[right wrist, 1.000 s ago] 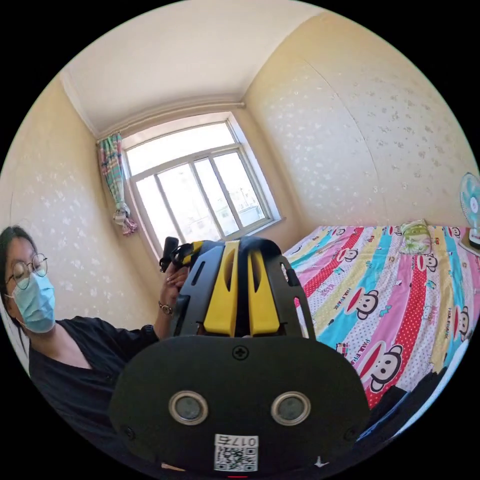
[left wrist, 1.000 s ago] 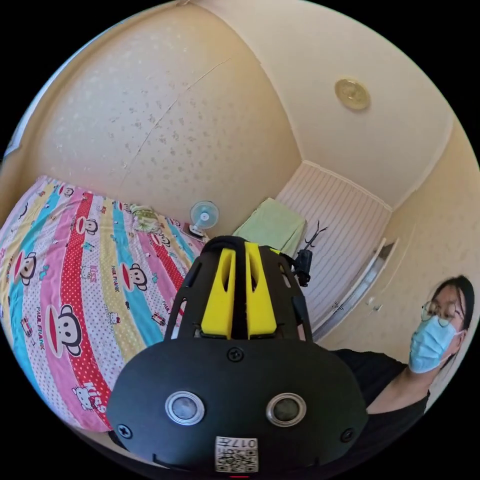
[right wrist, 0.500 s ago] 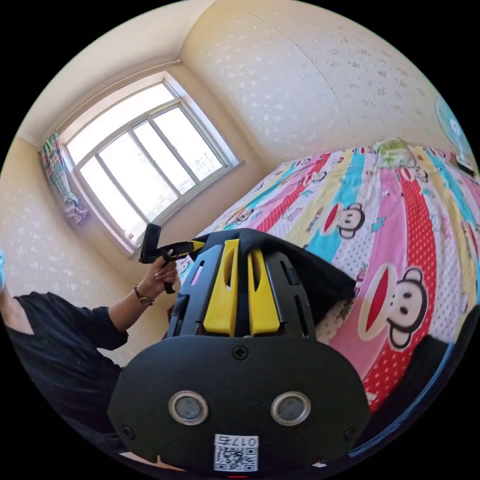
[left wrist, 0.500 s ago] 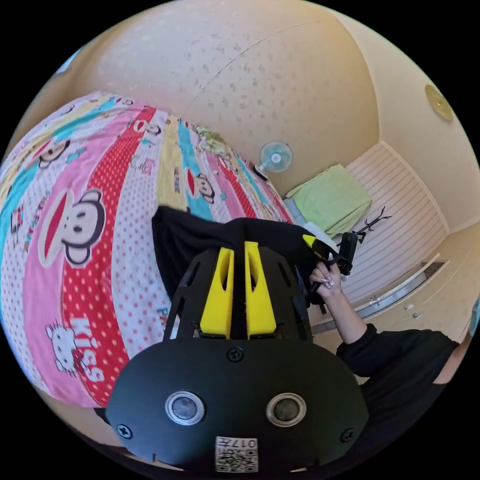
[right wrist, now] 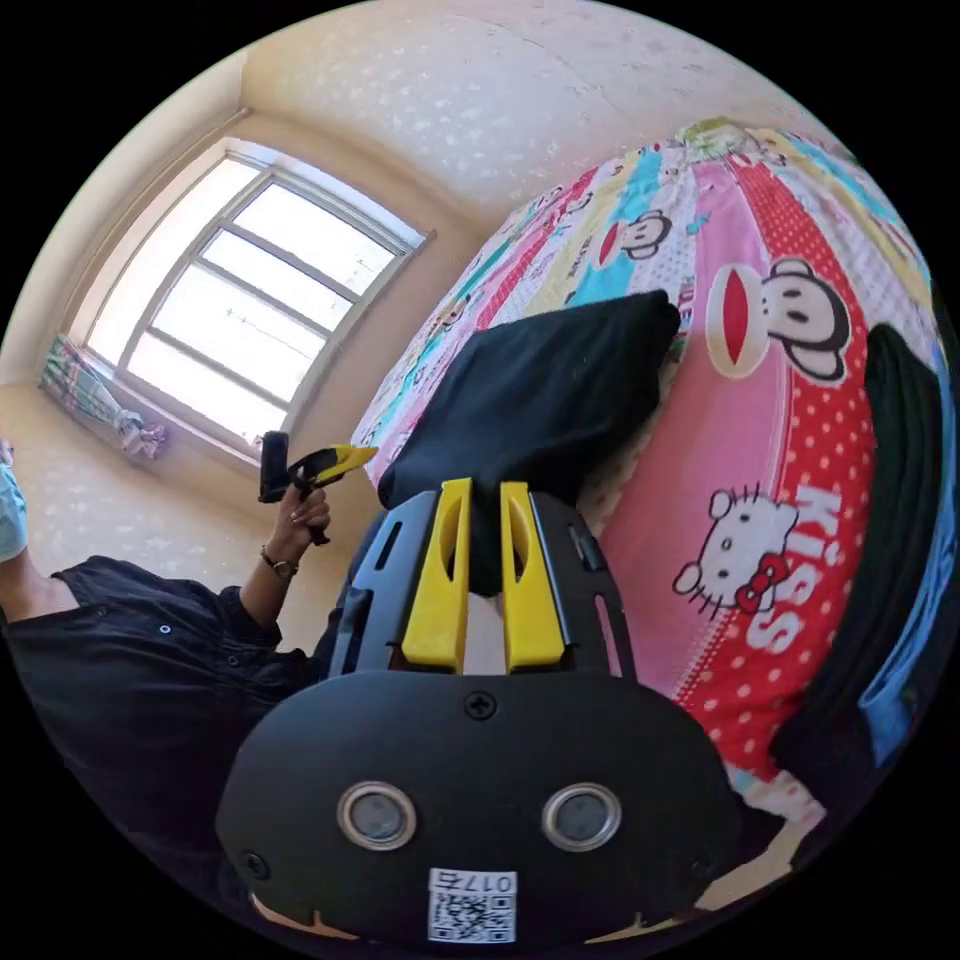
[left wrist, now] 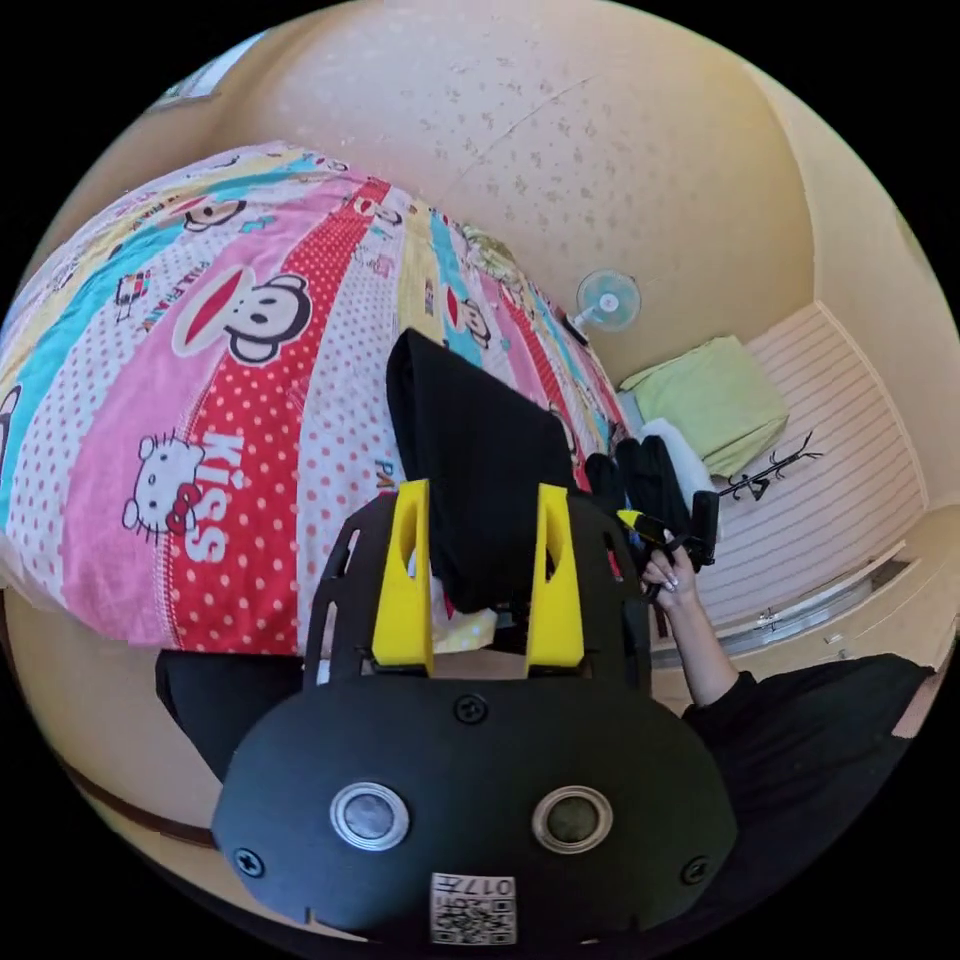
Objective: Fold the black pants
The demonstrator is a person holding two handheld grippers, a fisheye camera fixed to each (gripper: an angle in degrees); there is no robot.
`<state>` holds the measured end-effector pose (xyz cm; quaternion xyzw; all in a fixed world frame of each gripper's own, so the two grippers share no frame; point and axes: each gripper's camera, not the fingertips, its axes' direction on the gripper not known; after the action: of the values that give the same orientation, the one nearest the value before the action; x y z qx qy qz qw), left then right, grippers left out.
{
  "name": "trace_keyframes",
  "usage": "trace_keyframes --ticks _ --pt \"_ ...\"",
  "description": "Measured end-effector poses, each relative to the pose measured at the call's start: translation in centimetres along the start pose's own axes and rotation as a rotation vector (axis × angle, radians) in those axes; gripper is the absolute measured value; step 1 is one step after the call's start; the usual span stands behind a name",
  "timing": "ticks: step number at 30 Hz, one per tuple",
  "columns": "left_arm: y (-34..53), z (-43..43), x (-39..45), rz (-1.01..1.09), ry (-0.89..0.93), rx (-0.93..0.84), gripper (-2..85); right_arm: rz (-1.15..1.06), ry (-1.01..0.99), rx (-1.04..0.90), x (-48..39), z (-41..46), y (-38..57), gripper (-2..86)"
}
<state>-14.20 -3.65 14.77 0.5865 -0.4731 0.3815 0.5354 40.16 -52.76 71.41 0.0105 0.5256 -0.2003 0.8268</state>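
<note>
The black pants point(left wrist: 470, 440) lie folded in a dark slab on the striped cartoon bedsheet point(left wrist: 250, 400), near the bed's edge. My left gripper point(left wrist: 482, 492) is open, its yellow jaws standing wide on either side of the pants' near end without pressing it. In the right gripper view the pants point(right wrist: 540, 390) run away from the camera across the bed. My right gripper point(right wrist: 485, 487) is shut on the pants' near edge, with black cloth pinched between its jaws. A hand holds the left gripper point(right wrist: 322, 465) off to the side there, and the right gripper point(left wrist: 660, 528) shows in the left gripper view.
A pile of dark clothes point(right wrist: 900, 540) lies at the bed's edge. A small fan point(left wrist: 607, 300) and a green towel point(left wrist: 715, 400) stand beyond the bed. The window point(right wrist: 230, 310) is at the far wall. The person's black-sleeved arm point(left wrist: 720, 670) reaches in.
Both cameras tipped down from the walls toward the bed. The pants came down onto the sheet. My left gripper's jaws spread apart and let go; the right stayed shut.
</note>
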Motion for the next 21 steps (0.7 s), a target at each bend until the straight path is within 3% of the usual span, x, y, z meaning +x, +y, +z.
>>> trace_keyframes --ticks 5,8,11,15,18,21 --pt "-7.3 2.4 -3.1 -0.107 0.06 -0.093 18.7 0.021 0.004 0.039 0.4 0.8 -5.6 8.0" --pt "-8.8 5.4 -5.0 -0.201 0.006 -0.18 18.6 0.2 -0.049 -0.079 1.7 1.4 -6.5 8.2" --pt "-7.3 8.9 -5.7 -0.25 -0.032 -0.337 16.4 0.203 0.025 -0.137 1.9 0.6 -5.3 6.0" --pt "-4.3 7.5 -3.8 -0.289 -0.022 -0.306 14.0 0.068 0.256 0.064 -0.1 -3.5 -4.4 5.2" --pt "-4.1 5.9 -3.9 -0.325 0.041 -0.284 15.8 0.089 0.224 0.173 1.0 -4.8 -5.5 10.8" --pt "-5.4 4.0 -3.7 -0.286 0.014 -0.261 16.1 0.179 0.173 0.114 4.7 -1.8 -6.8 15.4"
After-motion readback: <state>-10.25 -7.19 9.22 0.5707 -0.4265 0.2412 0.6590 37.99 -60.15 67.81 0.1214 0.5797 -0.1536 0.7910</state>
